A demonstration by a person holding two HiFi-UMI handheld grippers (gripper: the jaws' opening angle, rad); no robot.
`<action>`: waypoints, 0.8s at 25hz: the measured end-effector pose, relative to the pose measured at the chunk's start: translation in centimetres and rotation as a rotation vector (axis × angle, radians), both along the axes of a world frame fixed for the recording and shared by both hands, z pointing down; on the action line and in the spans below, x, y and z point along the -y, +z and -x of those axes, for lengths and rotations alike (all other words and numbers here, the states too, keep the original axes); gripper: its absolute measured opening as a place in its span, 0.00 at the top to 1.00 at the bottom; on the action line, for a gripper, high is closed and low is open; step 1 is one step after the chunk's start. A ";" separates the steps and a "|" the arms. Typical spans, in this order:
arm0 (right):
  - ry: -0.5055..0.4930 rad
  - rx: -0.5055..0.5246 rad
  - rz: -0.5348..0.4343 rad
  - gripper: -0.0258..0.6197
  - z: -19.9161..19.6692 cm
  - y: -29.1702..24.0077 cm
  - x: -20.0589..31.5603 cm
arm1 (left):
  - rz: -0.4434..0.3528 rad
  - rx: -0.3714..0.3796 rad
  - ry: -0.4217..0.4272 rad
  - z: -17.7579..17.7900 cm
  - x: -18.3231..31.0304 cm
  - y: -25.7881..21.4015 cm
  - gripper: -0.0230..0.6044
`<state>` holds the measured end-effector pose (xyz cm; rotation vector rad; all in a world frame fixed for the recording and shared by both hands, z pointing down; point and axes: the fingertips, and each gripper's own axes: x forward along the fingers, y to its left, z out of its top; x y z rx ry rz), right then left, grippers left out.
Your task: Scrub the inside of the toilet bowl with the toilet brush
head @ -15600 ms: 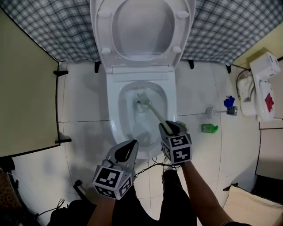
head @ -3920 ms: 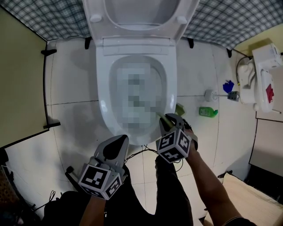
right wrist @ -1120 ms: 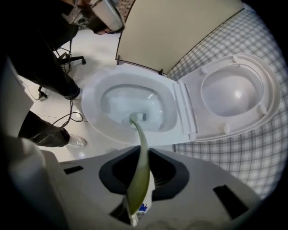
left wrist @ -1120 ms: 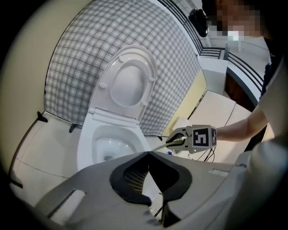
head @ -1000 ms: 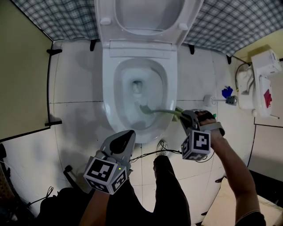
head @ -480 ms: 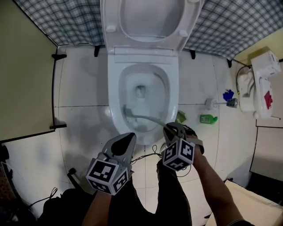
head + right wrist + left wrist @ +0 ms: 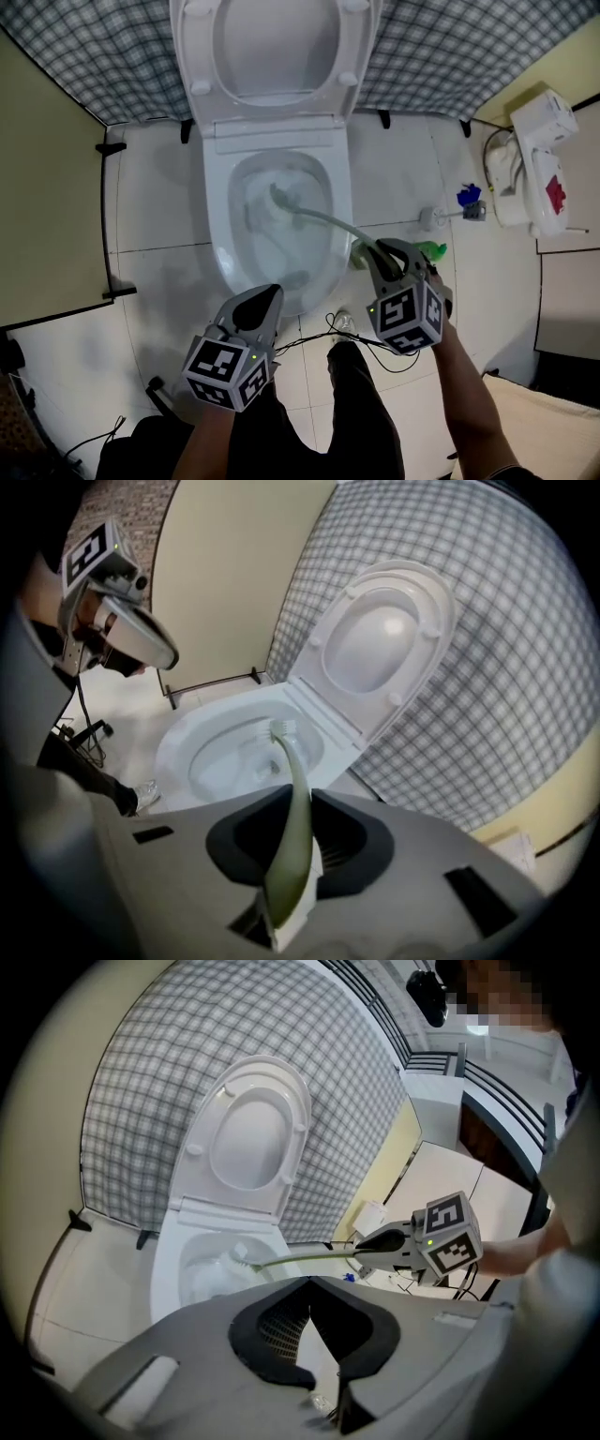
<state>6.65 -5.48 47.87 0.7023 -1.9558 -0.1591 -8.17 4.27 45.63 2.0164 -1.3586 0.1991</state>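
The white toilet bowl [image 7: 217, 246] stands with its seat and lid [image 7: 272, 47] raised. A pale green toilet brush [image 7: 323, 221] reaches into it, its white bristle head [image 7: 277, 195] against the inner wall toward the back left. My right gripper [image 7: 376, 249] is shut on the handle, just off the bowl's right rim. In the right gripper view the handle [image 7: 294, 832] runs out between the jaws to the bristle head [image 7: 280, 730]. My left gripper [image 7: 266, 297] hangs shut and holds nothing, over the bowl's front rim. The left gripper view shows the brush [image 7: 298, 1258] crossing to the bowl [image 7: 169, 1265].
A green bottle [image 7: 431, 249], a blue object [image 7: 468, 195] and a white round piece [image 7: 429, 217] lie on the tiled floor to the right. A white appliance [image 7: 534, 159] stands further right. Black cables [image 7: 352, 337] trail by my feet. A beige partition [image 7: 47, 216] closes the left.
The brush head has swept from the bowl's front left up to the back left. My right gripper has shifted a little right with the handle. The left gripper has stayed in place.
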 end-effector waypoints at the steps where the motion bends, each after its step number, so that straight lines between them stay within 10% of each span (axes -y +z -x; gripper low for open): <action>1: 0.035 0.025 -0.010 0.84 -1.0 -0.9 0.5 | -0.005 0.004 0.021 -0.7 0.6 -0.3 0.95; 10: 0.280 0.100 -0.090 0.84 -13.7 -6.2 1.9 | -0.042 0.006 0.226 -11.3 4.5 -2.7 0.95; 20: 0.373 -0.053 0.073 0.84 -26.5 5.2 -1.4 | 0.055 -0.012 0.358 -21.9 3.6 2.1 0.95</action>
